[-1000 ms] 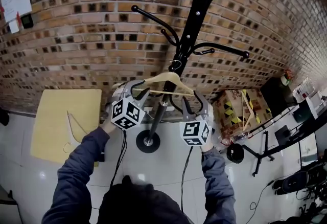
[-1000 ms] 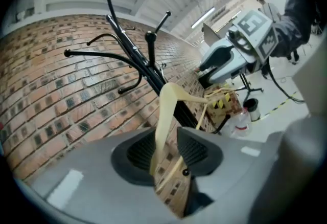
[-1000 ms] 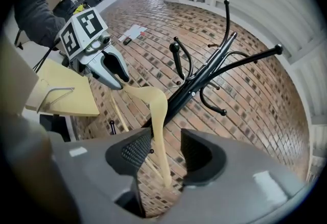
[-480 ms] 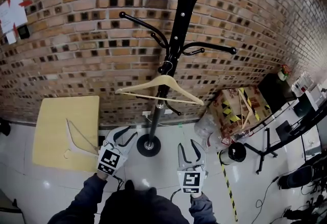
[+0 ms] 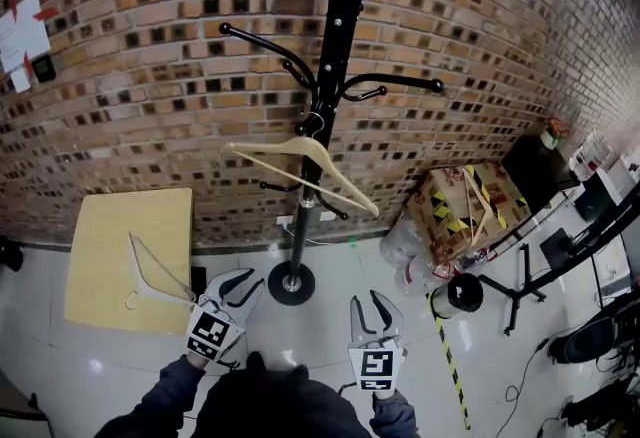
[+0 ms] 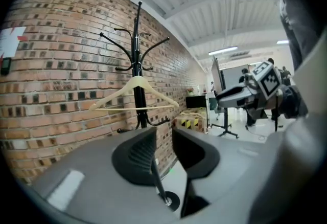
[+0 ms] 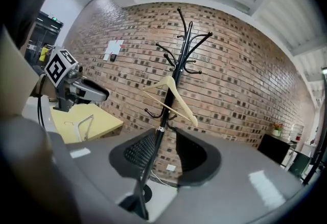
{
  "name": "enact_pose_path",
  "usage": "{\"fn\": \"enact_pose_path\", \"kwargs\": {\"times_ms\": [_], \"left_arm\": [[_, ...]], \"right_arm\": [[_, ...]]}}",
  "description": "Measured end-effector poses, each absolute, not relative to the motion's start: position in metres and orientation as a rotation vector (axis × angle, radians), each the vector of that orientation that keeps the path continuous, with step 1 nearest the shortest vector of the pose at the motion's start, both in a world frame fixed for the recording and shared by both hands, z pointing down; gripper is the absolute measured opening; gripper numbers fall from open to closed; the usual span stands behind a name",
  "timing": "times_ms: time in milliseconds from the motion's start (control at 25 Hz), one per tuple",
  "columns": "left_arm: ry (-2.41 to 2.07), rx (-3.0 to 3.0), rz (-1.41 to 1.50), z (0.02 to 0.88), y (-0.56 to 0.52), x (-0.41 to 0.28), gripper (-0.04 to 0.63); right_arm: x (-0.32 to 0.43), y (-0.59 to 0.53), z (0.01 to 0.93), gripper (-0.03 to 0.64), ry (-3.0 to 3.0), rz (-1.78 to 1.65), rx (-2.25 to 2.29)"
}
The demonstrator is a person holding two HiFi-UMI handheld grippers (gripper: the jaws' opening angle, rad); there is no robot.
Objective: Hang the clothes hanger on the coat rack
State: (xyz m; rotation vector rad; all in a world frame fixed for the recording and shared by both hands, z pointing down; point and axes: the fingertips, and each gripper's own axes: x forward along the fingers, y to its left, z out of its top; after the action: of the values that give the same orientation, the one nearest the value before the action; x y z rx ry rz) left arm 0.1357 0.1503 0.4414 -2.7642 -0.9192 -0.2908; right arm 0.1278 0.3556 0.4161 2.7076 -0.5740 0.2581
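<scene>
Head view: pale wooden clothes hanger (image 5: pixel 303 169) hangs tilted on a lower hook of the black coat rack (image 5: pixel 330 76). Bare floor (image 5: pixel 320 336) separates the rack's base from both tongs, and a second hanger (image 5: pixel 150 271) lies near the yellow worktop's (image 5: pixel 110 246) right edge. Left gripper view: left tongs (image 6: pixel 163 138) empty, closing, narrow gap. Right gripper view: right tongs (image 7: pixel 164 141) empty, closing, gap wider.

Wooden hanger (image 5: pixel 300 143) hanging on black coat rack (image 5: pixel 337 26), brick wall (image 5: pixel 130 76) behind

Count is running: one black metal coat rack (image 5: pixel 338 36) standing; two hangers showing, a pale wooden clothes hanger (image 5: pixel 270 145) and a thin white hanger (image 5: pixel 160 265); one yellow square surface (image 5: pixel 100 226).
</scene>
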Motion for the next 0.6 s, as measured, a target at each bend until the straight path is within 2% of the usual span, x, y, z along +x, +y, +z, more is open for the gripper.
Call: {"fn": "enact_pose_path", "kwargs": {"times_ms": [600], "left_arm": [[-0.974, -2.725, -0.290, 0.446, 0.170, 0.119, 0.078]], "right_arm": [[0.116, 0.357, 0.418, 0.120, -0.577, 0.255, 2.698]]}}
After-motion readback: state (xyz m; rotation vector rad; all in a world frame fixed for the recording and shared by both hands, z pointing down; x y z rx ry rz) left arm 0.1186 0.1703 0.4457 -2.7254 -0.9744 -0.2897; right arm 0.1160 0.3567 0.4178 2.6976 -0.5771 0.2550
